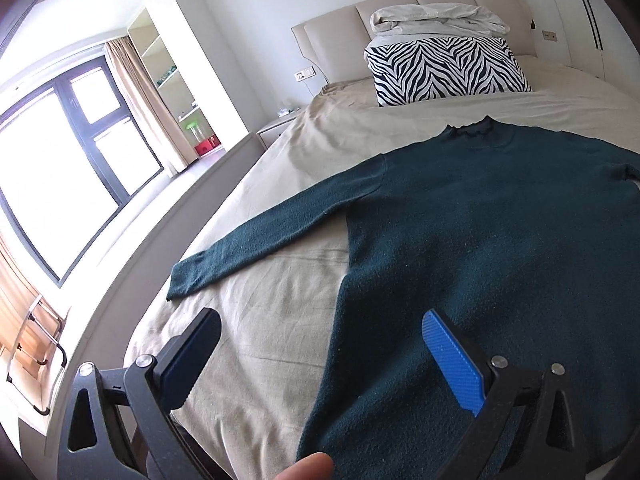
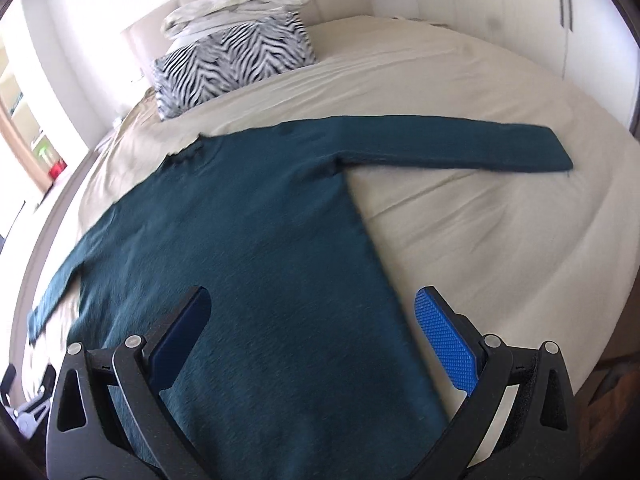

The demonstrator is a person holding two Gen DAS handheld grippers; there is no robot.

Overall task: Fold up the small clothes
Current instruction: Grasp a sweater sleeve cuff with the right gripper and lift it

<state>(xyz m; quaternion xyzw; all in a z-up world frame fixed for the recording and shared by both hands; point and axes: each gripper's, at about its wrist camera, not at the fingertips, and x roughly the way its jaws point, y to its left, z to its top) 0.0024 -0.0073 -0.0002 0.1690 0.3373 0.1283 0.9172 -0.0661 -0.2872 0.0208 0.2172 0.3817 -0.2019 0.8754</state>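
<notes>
With sweater [image 1: 500, 240] lying flat on bed [image 1: 280, 320], collar far, hem near, long axis running straight away. Left hand-held gripper [image 1: 320, 360] hovering wide, empty, straddling left hem edge; right hand-held gripper [image 2: 316, 336] likewise wide, straddling right edge. Equally near.

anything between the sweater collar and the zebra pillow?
Nothing: just bare beige bedsheet between the sweater collar and the zebra pillow. Clearest in the left wrist view; the right wrist view agrees, though blurred.
</notes>
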